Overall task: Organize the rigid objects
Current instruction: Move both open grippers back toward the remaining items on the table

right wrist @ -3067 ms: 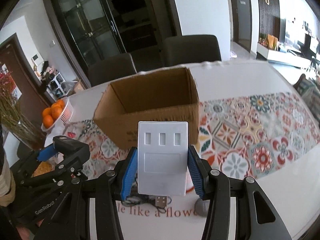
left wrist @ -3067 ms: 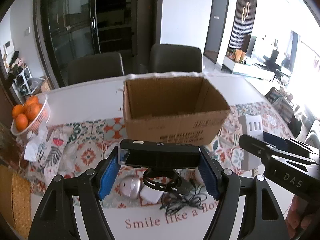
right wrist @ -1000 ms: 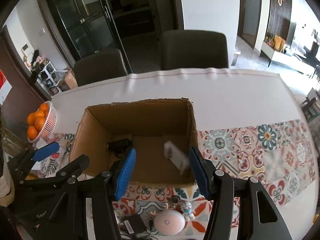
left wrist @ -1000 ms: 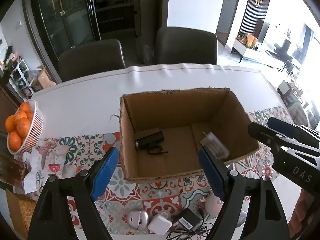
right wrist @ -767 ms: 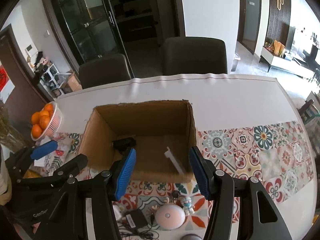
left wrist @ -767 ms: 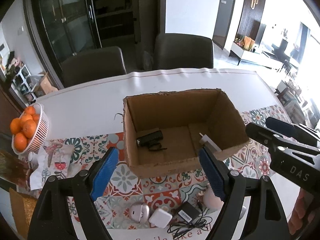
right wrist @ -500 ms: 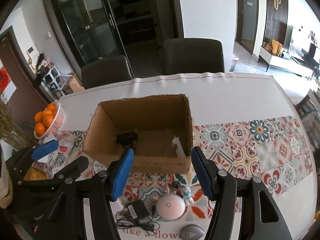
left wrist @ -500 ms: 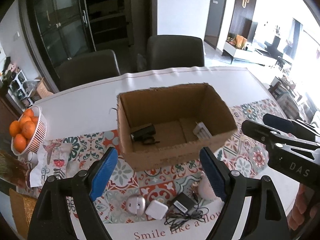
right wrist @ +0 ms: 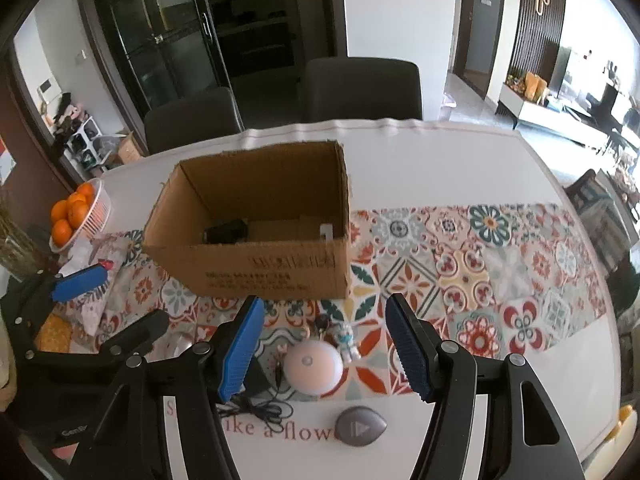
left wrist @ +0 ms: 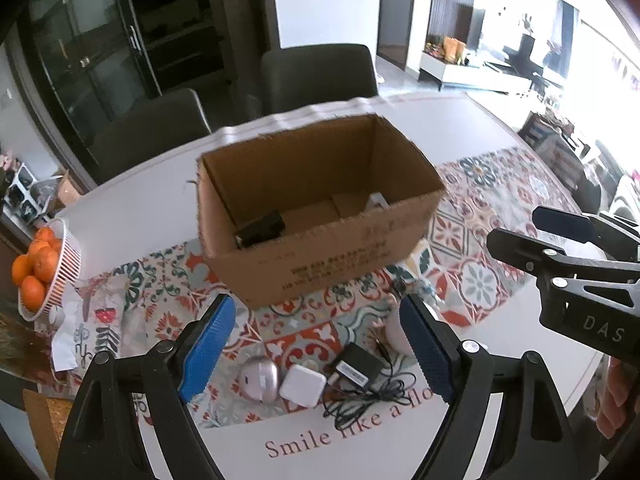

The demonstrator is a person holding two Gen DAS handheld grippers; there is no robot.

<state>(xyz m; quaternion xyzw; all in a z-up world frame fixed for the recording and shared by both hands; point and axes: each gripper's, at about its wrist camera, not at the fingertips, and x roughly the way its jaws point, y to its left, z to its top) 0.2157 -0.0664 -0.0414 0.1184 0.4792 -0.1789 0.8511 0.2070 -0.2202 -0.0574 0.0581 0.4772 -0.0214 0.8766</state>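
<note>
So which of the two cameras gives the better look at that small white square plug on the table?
The left wrist view. There the white square plug lies in plain sight between the silver oval gadget and the black adapter. In the right wrist view it is hidden behind the gripper's blue left finger.

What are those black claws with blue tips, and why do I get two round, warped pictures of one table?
Those are two hand-held grippers; a person carries one in each hand, no robot. Each bears a wide-angle camera looking along its fingers, so each picture looks out from one gripper. The left gripper and right gripper are both open and hold nothing; the right one's jaws have just been opening. On the patterned tablecloth stands a brown cardboard box holding a black device and a white piece. Before it lie a white square charger, a black adapter with cord and a round white lamp.
</note>
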